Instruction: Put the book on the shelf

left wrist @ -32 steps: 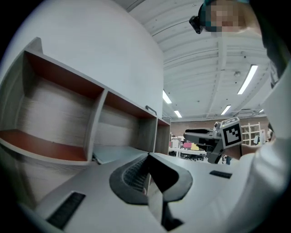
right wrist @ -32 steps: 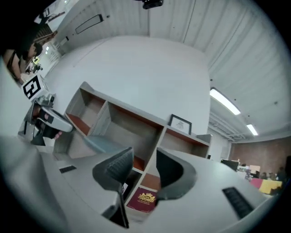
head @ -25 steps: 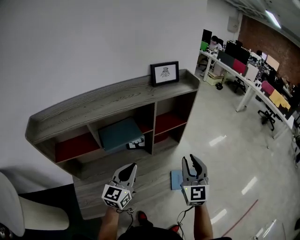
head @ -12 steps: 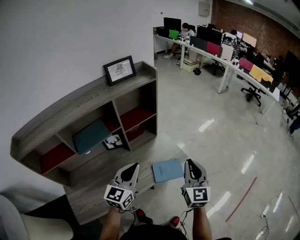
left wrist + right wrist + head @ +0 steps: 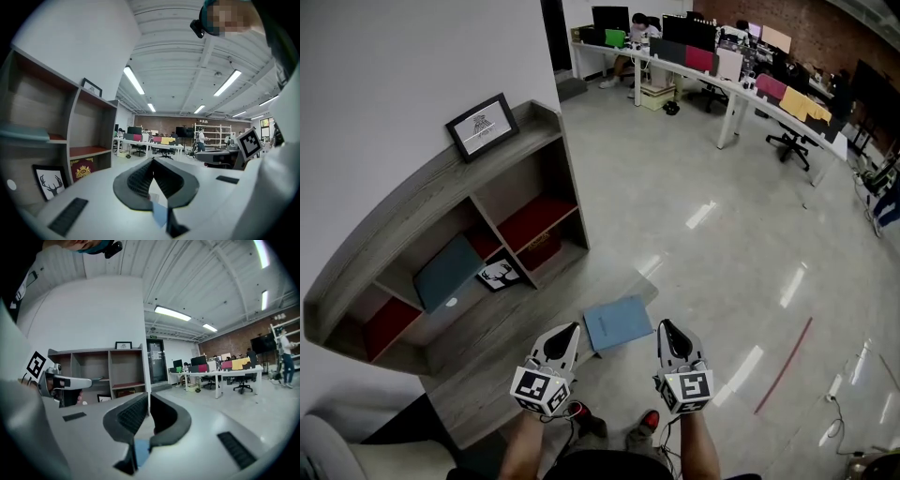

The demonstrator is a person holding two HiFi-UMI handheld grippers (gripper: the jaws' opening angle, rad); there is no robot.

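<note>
A light blue book (image 5: 619,322) lies flat on the floor at the end of the shelf's wooden base, just ahead of both grippers and between their tips. The grey wooden shelf (image 5: 412,202) stands to the left, with red-lined compartments. My left gripper (image 5: 569,328) is shut and holds nothing. My right gripper (image 5: 662,324) has just been closing and is now shut, with nothing between its jaws. A patch of the blue book (image 5: 159,216) shows below the left gripper (image 5: 153,161) in its own view. The right gripper (image 5: 148,397) also has the book (image 5: 140,448) beneath it.
In the shelf lean a teal book (image 5: 448,272) and a small deer picture (image 5: 497,274); a framed picture (image 5: 482,125) stands on top. A white chair (image 5: 337,445) sits at lower left. Office desks (image 5: 741,80) and chairs line the far right. My shoes (image 5: 649,422) are below.
The view has swung right and the shelf has slid left. Both grippers have moved toward the blue book, which now lies between their tips. The right jaws have gone from open to shut.
</note>
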